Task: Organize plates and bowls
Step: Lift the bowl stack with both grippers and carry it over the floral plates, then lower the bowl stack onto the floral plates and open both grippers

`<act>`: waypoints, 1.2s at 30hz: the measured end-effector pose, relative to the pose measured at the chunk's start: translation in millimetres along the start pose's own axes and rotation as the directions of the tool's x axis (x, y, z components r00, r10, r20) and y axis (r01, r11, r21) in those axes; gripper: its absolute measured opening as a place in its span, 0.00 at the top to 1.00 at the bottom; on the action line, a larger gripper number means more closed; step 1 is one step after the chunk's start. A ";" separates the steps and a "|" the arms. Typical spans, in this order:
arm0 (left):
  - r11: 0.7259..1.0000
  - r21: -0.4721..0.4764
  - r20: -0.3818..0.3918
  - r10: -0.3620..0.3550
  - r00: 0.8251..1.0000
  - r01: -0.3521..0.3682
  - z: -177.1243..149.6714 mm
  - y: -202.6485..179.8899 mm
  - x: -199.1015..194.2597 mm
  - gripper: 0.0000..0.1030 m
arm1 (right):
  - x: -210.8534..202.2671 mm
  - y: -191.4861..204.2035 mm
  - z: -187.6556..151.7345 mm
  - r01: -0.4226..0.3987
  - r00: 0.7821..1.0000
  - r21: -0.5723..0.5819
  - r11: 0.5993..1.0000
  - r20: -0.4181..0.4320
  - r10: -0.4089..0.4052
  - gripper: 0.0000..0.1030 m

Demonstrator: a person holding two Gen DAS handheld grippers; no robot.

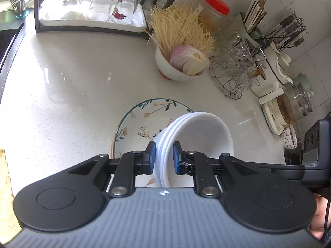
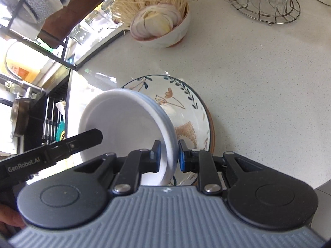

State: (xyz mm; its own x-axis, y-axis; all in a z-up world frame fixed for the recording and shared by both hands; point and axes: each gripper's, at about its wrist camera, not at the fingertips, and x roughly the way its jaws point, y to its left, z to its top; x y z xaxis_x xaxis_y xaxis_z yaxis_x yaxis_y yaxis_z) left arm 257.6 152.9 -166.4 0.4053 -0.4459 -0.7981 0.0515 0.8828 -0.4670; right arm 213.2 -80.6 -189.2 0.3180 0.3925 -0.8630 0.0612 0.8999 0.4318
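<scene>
Here, in the left wrist view, the countertop [image 1: 62, 86] carries several items behind the work area: a bowl of noodles and sliced onion [image 1: 182, 62], a wire rack of glassware [image 1: 233, 68] to its right, a utensil holder [image 1: 264, 26] near the tiled wall, and a tray of upturned glasses [image 1: 93, 6] under a dark shelf frame. The floral plate [image 1: 140, 124] lies flat on the countertop, directly below the stack of white bowls [image 1: 198, 132]. The left gripper [image 1: 163, 157] is closed on the stack's near rim, one blue pad [image 1: 152, 157] outside and the other inside. The stack is tilted, its opening facing right. The other tool's black body shows at the right edge.

In the right wrist view, the noodle bowl [image 2: 163, 29] and wire rack [image 2: 266, 4] stand well beyond the plate [image 2: 182, 107]. The right gripper [image 2: 168, 155] clamps the opposite rim of the same stack [image 2: 124, 124], which here opens to the left and hangs over the plate. A black finger [image 2: 82, 141] of the left gripper reaches into the bowl from the left. A sink area lies at the far left.
</scene>
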 end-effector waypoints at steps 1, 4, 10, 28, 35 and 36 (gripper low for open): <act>1.000 -0.001 -0.001 0.002 1.000 -0.002 -0.4 1.4 0.6 0.81 | 1.1 2.1 -0.1 0.006 1.000 -0.009 1.000 0.000 -0.006 0.80; 1.000 -0.004 -0.005 0.008 1.000 -0.008 -1.7 4.9 2.9 0.81 | 4.0 7.2 1.0 0.021 1.000 -0.028 0.999 0.002 -0.021 0.80; 1.000 -0.005 -0.011 0.010 1.000 -0.010 2.5 7.0 7.0 0.80 | 10.3 9.8 3.2 0.037 0.999 -0.028 0.999 0.004 -0.037 0.80; 1.000 -0.024 -0.030 0.007 1.000 -0.008 8.6 8.7 16.6 0.62 | 13.3 15.8 11.1 0.071 0.997 -0.073 0.995 0.043 -0.068 0.79; 1.000 -0.016 -0.007 0.016 1.000 -0.016 11.0 6.7 7.3 0.57 | 9.3 16.5 12.4 0.067 0.996 -0.070 0.995 0.060 -0.063 0.78; 1.000 -0.012 -0.003 0.017 1.000 -0.017 11.4 6.2 5.2 0.55 | 8.3 16.9 12.2 0.069 0.996 -0.071 0.995 0.065 -0.065 0.78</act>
State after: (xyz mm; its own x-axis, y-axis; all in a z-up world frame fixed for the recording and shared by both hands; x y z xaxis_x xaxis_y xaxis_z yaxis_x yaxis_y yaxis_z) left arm 270.4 157.8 -169.1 0.4037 -0.4314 -0.8068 0.0334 0.8882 -0.4582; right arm 228.4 -64.4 -185.8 0.3742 0.3201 -0.8704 0.0156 0.9362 0.3511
